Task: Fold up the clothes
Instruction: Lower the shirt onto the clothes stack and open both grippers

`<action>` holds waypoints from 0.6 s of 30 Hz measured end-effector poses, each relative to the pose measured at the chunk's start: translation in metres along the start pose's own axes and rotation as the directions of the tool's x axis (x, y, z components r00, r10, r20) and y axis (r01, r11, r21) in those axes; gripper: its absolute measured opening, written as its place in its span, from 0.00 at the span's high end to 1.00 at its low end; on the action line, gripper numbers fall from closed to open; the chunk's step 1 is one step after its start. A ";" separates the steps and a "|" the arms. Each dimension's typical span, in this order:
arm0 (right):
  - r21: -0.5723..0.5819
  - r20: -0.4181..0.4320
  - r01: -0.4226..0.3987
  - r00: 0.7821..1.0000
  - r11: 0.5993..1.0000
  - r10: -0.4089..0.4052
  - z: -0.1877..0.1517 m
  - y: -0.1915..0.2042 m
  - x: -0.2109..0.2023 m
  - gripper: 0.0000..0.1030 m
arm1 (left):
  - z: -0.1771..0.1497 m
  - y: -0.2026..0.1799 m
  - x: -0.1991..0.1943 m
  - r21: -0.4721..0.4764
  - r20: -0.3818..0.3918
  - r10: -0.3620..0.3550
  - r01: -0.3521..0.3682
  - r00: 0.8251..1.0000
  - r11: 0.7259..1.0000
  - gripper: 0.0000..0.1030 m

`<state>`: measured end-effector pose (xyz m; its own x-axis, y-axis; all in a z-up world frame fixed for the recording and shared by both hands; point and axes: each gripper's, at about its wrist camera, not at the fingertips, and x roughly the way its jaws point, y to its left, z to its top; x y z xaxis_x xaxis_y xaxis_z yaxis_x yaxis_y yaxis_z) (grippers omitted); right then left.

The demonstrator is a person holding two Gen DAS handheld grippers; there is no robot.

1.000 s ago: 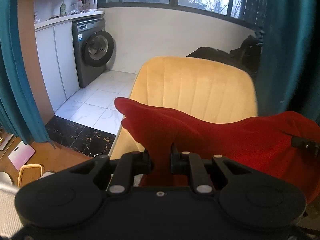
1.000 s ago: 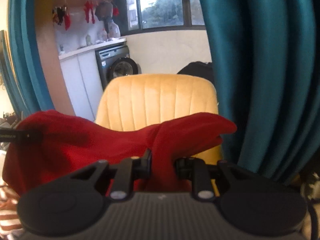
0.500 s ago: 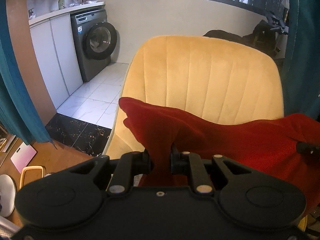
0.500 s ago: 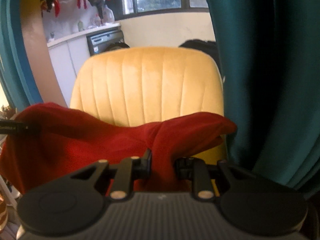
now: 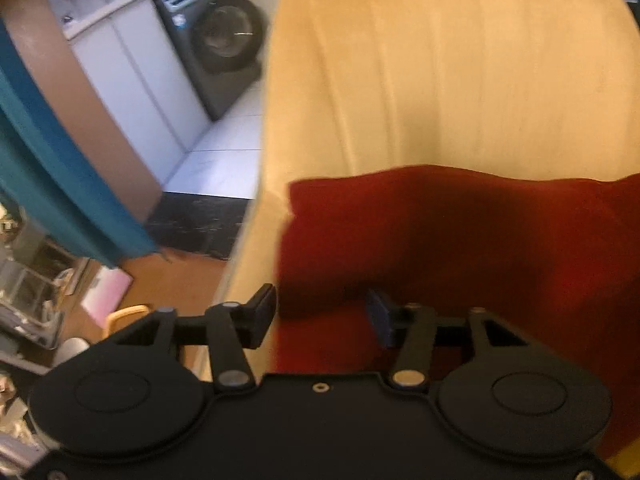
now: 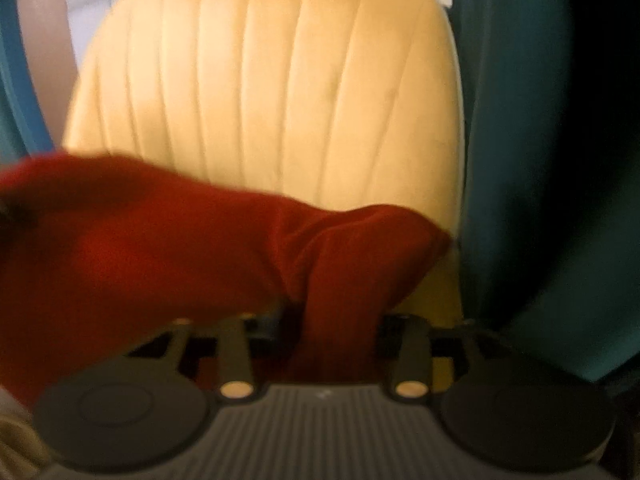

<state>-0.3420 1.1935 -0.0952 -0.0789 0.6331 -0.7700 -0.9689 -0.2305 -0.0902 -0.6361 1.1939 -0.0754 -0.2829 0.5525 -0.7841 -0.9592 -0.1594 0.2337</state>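
A red garment [image 5: 460,232] lies across the seat of a yellow chair [image 5: 460,72], in front of its backrest. My left gripper [image 5: 322,316] is open, its jaws spread on either side of the garment's left edge. In the right wrist view the same red garment [image 6: 160,240] stretches left from my right gripper [image 6: 332,326]. That gripper's jaws stand apart with a fold of the cloth between them. The view is blurred by motion. The yellow chair [image 6: 280,80] fills the background there.
A teal curtain [image 5: 48,168] hangs at the left and another teal curtain [image 6: 540,160] at the right. A washing machine [image 5: 216,40] and white cabinets [image 5: 128,72] stand beyond the chair. Clutter lies on the floor at lower left.
Both grippers have moved down and toward the chair seat with the red garment. Both have opened; a second ago each was shut on the cloth.
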 end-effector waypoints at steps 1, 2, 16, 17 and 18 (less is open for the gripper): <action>0.011 0.005 0.003 1.000 1.000 -0.004 -0.002 -0.002 -0.001 0.35 | -0.001 0.005 -0.002 -0.013 -0.003 0.002 -0.002 1.000 1.000 0.41; 0.035 0.012 0.011 1.000 0.999 -0.011 -0.005 -0.005 -0.003 0.26 | 0.000 0.008 -0.003 -0.021 -0.005 0.006 -0.006 1.000 1.000 0.36; 0.217 -0.093 -0.091 0.989 0.972 0.114 -0.039 0.039 -0.086 0.13 | -0.050 0.001 -0.104 0.054 -0.104 -0.114 0.120 0.988 0.991 0.08; 0.215 -0.097 -0.103 0.987 0.971 0.126 -0.042 0.047 -0.095 0.13 | -0.057 -0.001 -0.112 0.065 -0.104 -0.111 0.118 0.988 0.991 0.07; 0.212 -0.097 -0.109 0.987 0.971 0.132 -0.046 0.054 -0.103 0.13 | -0.063 -0.002 -0.119 0.058 -0.113 -0.119 0.126 0.986 0.990 0.06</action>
<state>-0.3755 1.0823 -0.0497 -0.1825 0.5223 -0.8330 -0.9822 -0.1360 0.1299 -0.6012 1.0767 -0.0191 -0.1651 0.4713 -0.8664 -0.9854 -0.0407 0.1656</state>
